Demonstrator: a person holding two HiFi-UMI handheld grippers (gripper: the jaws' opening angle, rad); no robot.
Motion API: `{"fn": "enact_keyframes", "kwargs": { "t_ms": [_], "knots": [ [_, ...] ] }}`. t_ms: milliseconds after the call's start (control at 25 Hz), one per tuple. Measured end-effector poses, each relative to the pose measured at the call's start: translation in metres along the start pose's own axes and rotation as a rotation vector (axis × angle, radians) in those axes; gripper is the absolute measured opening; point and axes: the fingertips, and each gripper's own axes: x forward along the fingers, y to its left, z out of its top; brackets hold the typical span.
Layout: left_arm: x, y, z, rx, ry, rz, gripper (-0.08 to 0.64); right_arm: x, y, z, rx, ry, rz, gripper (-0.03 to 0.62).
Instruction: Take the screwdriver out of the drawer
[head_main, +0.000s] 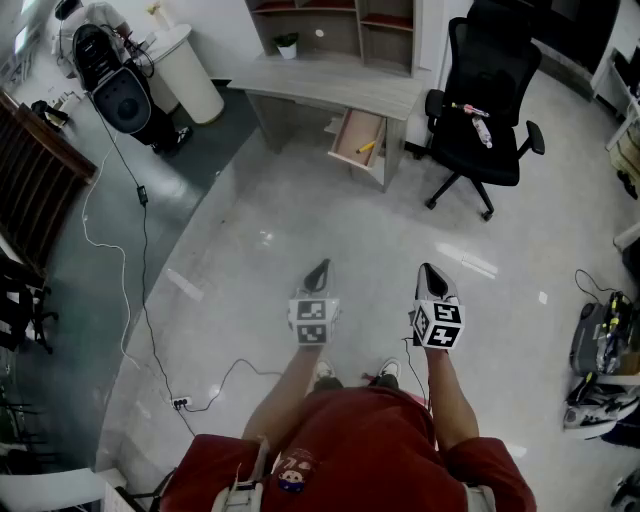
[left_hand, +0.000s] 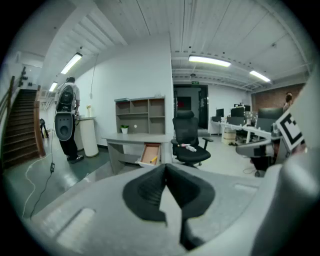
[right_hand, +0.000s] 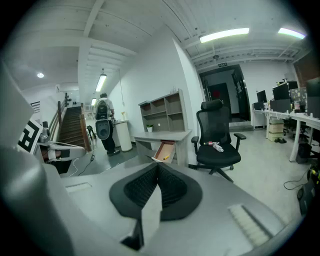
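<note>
With left gripper (head_main: 319, 268) and right gripper (head_main: 430, 270) both closed empty, the screwdriver (head_main: 366, 147) by the drawer (head_main: 349, 137)'s right edge looks light, stiff, best pinched across its yellow handle.

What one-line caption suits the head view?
Jaws shut, left gripper and right gripper hover far from the open drawer holding the yellow screwdriver.
</note>
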Motion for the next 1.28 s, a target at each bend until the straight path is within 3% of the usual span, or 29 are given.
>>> {"fn": "enact_keyframes", "kwargs": {
  "t_ms": [520, 1040, 1280],
  "knots": [
    [0.018, -0.079, 0.001, 0.0, -0.006, 0.03, -0.002, -0.032, -0.077, 0.007, -0.004, -0.055, 0.039, 0.0],
    [0.035, -0.146, 0.014, 0.045, -0.02, -0.04, -0.002, -0.052, -0.133, 0.001, 0.019, -0.071, -0.01, 0.002],
    [0.051, -0.14, 0.02, 0.035, -0.038, -0.045, 0.142, -0.039, -0.132, 0.002, 0.008, -0.065, -0.012, 0.002]
  ]
}}
